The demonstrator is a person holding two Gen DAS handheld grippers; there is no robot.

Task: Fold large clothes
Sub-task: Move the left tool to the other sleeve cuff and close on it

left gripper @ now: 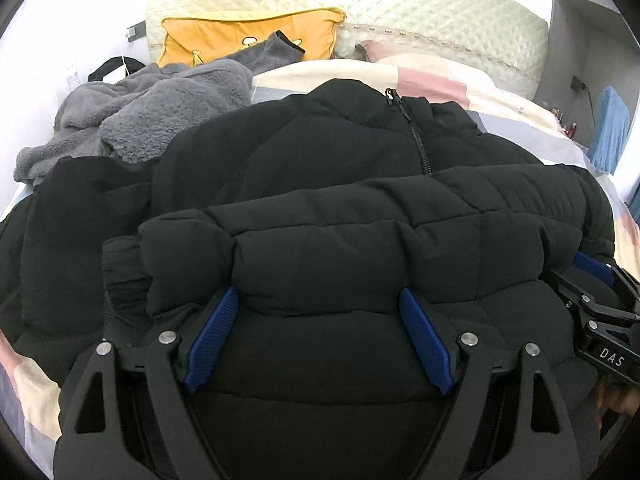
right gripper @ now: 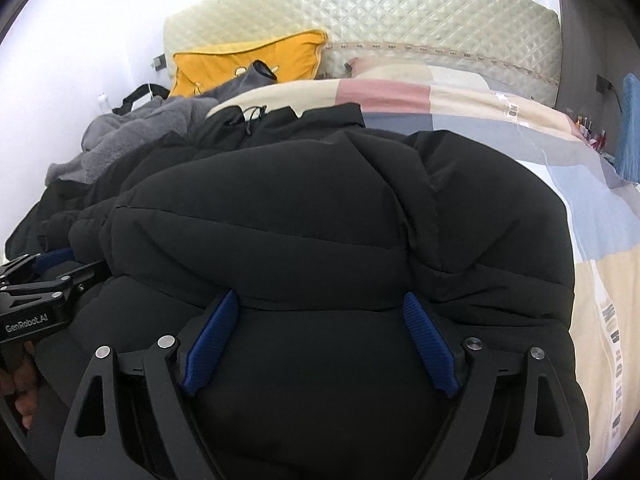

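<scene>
A large black puffer jacket lies on the bed, zip side up, with a sleeve folded across its front. It also fills the right wrist view. My left gripper is open, its blue pads spread wide around a thick fold of the jacket's lower edge. My right gripper is open the same way on the jacket's right part, blue pads apart against the fabric. Each gripper shows at the edge of the other's view, close beside it.
A grey fleece garment lies heaped at the back left. A yellow cushion leans on the quilted cream headboard. The bedcover is patchwork pink, cream and blue. A blue chair stands at the right.
</scene>
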